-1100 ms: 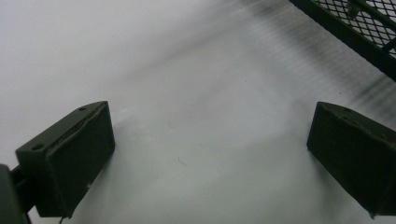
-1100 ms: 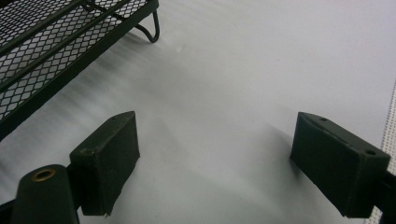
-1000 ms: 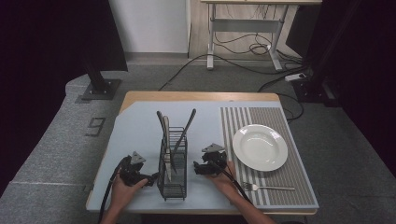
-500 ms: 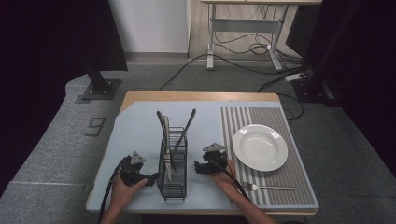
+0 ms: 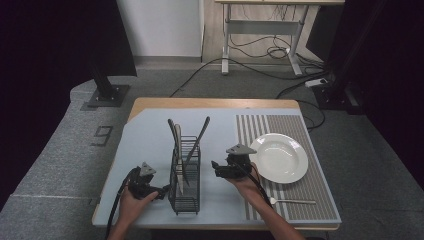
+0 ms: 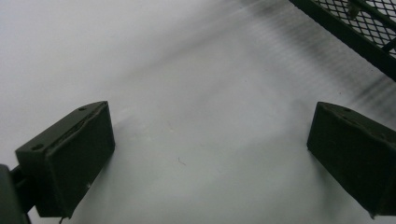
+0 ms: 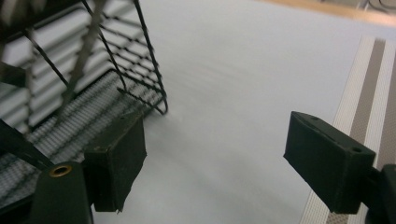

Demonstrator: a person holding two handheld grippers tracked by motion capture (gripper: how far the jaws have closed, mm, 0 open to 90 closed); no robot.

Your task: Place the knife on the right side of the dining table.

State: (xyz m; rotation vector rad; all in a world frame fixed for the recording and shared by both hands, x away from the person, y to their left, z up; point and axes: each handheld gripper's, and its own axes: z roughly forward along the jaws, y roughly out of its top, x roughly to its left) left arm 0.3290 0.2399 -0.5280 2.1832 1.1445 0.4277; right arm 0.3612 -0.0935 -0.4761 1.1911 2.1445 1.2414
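Wire cutlery basket (image 5: 184, 175) near the counter's front edge, between left gripper (image 5: 161, 190) and right gripper (image 5: 216, 167), both jaws wide open, empty, right gripper lifted slightly since before.

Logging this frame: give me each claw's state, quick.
Left claw: open, holding nothing, over the blue mat beside the wire caddy.
Right claw: open, holding nothing, by the caddy's corner.

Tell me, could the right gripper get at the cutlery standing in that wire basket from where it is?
Probably yes. The right gripper sits just beside the wire basket, jaws open and empty, and the cutlery handles stick up above the rim with nothing over them. It would need to lift first.
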